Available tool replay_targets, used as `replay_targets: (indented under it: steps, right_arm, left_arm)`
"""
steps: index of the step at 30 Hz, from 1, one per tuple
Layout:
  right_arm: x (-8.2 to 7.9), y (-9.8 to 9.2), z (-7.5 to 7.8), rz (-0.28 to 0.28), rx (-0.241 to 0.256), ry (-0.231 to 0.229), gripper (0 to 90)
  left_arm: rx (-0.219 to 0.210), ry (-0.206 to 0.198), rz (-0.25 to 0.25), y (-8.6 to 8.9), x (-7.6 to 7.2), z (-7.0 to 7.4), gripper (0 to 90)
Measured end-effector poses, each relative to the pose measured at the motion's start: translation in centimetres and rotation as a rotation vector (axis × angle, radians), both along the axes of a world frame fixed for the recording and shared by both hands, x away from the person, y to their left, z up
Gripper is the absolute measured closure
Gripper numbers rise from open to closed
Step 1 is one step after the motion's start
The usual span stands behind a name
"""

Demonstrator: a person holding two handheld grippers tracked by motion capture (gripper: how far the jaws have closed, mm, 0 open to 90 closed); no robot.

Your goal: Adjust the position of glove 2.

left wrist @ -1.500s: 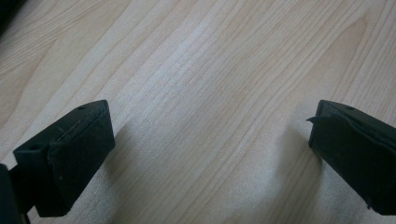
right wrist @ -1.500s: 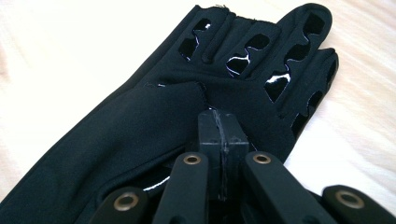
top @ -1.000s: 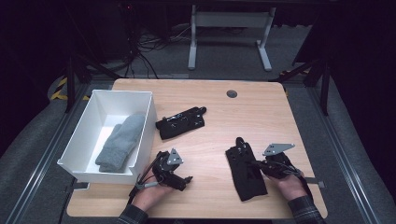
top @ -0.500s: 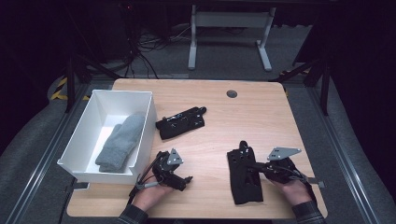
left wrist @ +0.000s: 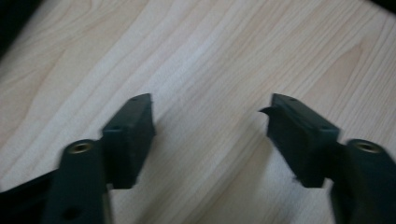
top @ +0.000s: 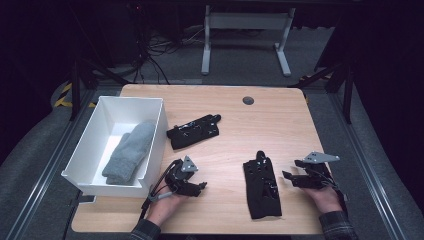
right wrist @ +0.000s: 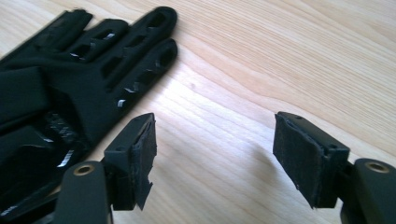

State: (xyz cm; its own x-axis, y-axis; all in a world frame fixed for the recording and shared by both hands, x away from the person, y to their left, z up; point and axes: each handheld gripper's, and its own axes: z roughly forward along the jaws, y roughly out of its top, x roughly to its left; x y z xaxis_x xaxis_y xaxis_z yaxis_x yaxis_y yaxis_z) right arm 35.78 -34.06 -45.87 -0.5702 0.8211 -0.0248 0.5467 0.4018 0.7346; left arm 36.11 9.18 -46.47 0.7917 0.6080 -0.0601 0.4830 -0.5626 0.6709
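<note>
Both sets of jaws are spread wide with nothing between them, just bare wood showing in each gripper view. Near edge of the table: the left gripper sits low over the wood at the near left, held by the person's left hand, right beside the near corner of the white bin. Over on the near right, the right gripper is held by the right hand, jaws pointing left toward a black glove lying flat, fingers pointing away from the person. It's just beside that glove, not touching as far as I can tell; in the right gripper view the glove lies left of the jaws. Farther back, a second black glove lies near the middle of the table, just right of the bin. Inside the bin there's a grey sock.
</note>
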Motion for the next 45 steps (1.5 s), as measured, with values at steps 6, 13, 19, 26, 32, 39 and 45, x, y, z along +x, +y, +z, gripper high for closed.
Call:
replay_targets:
  steps: [6,13,19,26,32,39,45]
  right_arm:
    - [0.2,-0.2,-0.3,-0.009,-0.006,-0.002,27.6]
    - [0.4,-0.5,-0.6,-0.016,-0.014,0.001,25.9]
    - [0.5,-0.9,-0.9,-0.021,0.002,-0.011,19.0]
    - [0.6,-0.8,-1.0,-0.016,-0.003,-0.007,15.6]
    - [0.6,-0.8,-1.0,-0.015,-0.004,-0.006,15.3]
    - [0.6,-0.8,-1.0,-0.015,-0.004,-0.006,15.2]
    - [0.6,-0.8,-1.0,-0.017,-0.004,-0.006,15.0]
  left_arm:
    - [0.002,0.004,0.018,0.0,1.3,1.3,69.2]
    - [0.011,0.009,0.063,-0.5,3.5,2.3,89.9]
    - [0.003,-0.034,0.101,-0.9,5.6,3.4,89.9]
    - [0.002,-0.055,0.15,-1.1,8.6,3.7,89.9]
    - [0.008,-0.045,0.194,-1.3,11.9,3.1,89.9]
    - [0.033,-0.02,0.213,-1.9,13.7,1.3,89.9]
    - [0.018,0.006,0.19,-2.1,13.8,0.8,90.0]
